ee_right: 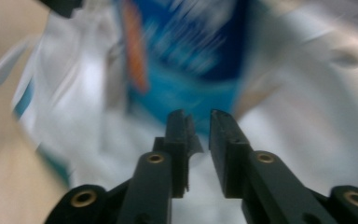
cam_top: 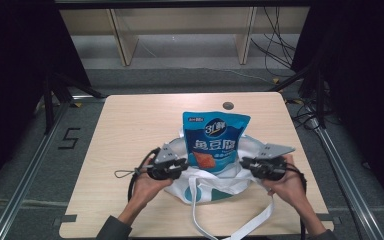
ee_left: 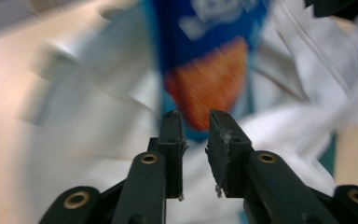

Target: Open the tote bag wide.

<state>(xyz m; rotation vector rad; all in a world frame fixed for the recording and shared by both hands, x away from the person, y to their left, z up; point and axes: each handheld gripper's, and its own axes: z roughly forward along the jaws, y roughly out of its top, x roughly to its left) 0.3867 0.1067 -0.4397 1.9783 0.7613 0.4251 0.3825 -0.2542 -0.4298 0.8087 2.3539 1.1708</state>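
White cloth of the bag (cam_top: 215,184) is lying on the wooden table (cam_top: 130,130), near its front edge, with its straps (cam_top: 240,225) trailing toward the person. Standing half inside the bag's mouth is a blue pouch (cam_top: 214,140), upright, its top well above the cloth. The left gripper (cam_top: 180,165) is sitting at the bag's left edge and the right gripper (cam_top: 244,164) at its right edge, both pointing inward at the pouch. Each pair of jaws is standing slightly apart, a narrow gap between the pads, gripping nothing.
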